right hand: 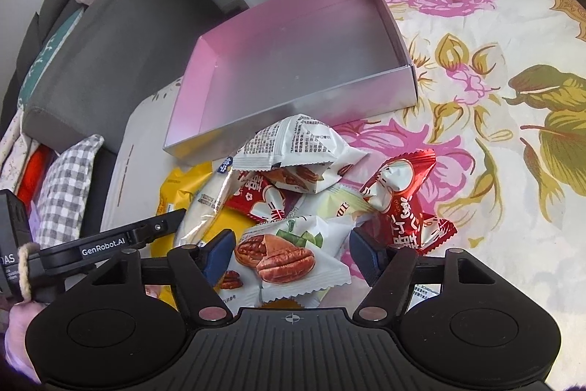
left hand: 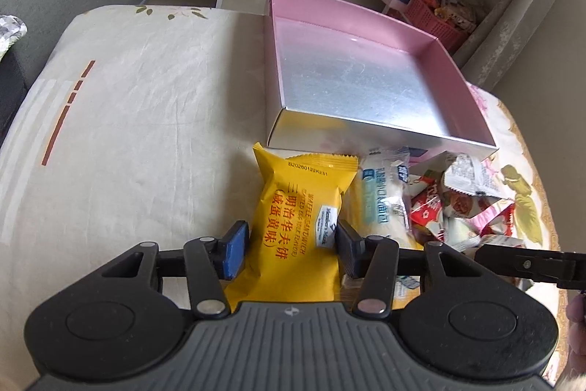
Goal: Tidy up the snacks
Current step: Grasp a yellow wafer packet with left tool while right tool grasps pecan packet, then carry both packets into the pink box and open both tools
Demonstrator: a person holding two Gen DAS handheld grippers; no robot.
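A yellow waffle-sandwich packet [left hand: 298, 207] lies on the cloth in front of an empty pink and silver box [left hand: 366, 79]. My left gripper [left hand: 293, 244] has its blue pads on both sides of the packet, touching it. To its right lies a pile of snacks: a clear bread packet [left hand: 384, 196] and red and white packets [left hand: 457, 204]. In the right wrist view my right gripper [right hand: 289, 253] stands open around a white pecan packet [right hand: 289, 255] at the near end of the pile, before the box [right hand: 293, 61]. A red packet [right hand: 403, 204] lies right of it.
The flowered cloth [right hand: 494, 98] covers the surface. A grey sofa [right hand: 91, 43] with cushions stands on the left. White shelves with red baskets [left hand: 432, 17] stand behind the box. The left gripper's body [right hand: 110, 240] reaches into the right wrist view.
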